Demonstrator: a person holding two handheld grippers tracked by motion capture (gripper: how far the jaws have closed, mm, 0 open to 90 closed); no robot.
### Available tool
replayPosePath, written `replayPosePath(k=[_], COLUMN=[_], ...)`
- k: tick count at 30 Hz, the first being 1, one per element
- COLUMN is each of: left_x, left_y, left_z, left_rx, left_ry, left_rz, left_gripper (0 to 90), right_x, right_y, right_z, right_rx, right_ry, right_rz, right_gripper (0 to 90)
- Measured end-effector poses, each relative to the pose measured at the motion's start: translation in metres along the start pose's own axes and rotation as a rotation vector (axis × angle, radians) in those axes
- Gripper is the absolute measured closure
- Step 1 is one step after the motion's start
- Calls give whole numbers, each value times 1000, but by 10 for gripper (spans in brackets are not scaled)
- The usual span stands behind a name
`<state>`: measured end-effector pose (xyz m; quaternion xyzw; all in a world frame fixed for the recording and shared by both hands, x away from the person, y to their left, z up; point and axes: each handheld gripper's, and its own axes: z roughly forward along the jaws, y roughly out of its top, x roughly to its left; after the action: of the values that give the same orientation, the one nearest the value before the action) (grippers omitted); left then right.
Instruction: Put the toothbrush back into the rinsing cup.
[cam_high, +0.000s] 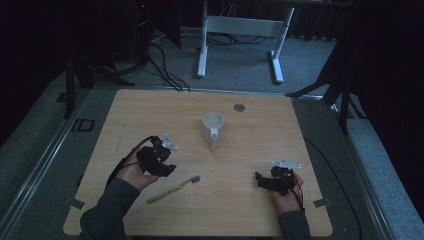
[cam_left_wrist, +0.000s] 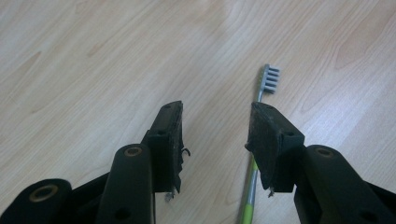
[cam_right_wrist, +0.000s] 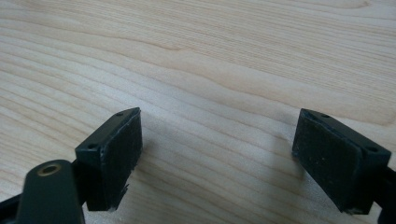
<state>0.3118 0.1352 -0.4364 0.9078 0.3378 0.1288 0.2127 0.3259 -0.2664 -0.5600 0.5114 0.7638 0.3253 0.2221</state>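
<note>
A toothbrush (cam_high: 171, 190) with a green handle and a grey head lies flat near the table's front left. My left gripper (cam_high: 169, 169) hovers just above and left of it, open and holding nothing. In the left gripper view the toothbrush (cam_left_wrist: 269, 79) runs under the right jaw, outside the gap of the left gripper (cam_left_wrist: 217, 112). A white mug (cam_high: 213, 128) stands upright at the table's middle, its handle toward me. My right gripper (cam_high: 259, 179) is low at the front right, and in its own view the right gripper (cam_right_wrist: 219, 119) stands wide open over bare wood.
The wooden table (cam_high: 260, 135) has a small round metal disc (cam_high: 239, 107) set in it behind the mug. Beyond the far edge, on the carpet, stand white desk legs (cam_high: 202, 55) and black cables (cam_high: 165, 70). Dark stands flank the table.
</note>
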Motion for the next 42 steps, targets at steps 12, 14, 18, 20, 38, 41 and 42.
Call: replayPosePath(k=[12, 14, 18, 20, 38, 41, 42], left_x=[-4, -4, -6, -6, -13, -13, -13], left_y=[2, 3, 3, 3, 6, 7, 7], left_z=[7, 8, 10, 11, 22, 23, 23], left_rx=[46, 50, 60, 68, 121, 143, 143], left_ry=[-25, -29, -32, -35, -58, -61, -61], left_rz=[10, 12, 11, 17, 39, 40, 40], left_gripper=[565, 566, 566, 568, 610, 618, 619], right_x=[0, 0, 0, 0, 0, 0, 0], right_y=[0, 0, 0, 0, 0, 0, 0], right_z=[0, 0, 0, 0, 0, 0, 0], right_rx=[0, 0, 0, 0, 1, 0, 0], right_ry=[0, 0, 0, 0, 1, 0, 0], right_rz=[-2, -1, -1, -2, -1, -2, -2], right_gripper=[157, 158, 157, 157, 157, 157, 157])
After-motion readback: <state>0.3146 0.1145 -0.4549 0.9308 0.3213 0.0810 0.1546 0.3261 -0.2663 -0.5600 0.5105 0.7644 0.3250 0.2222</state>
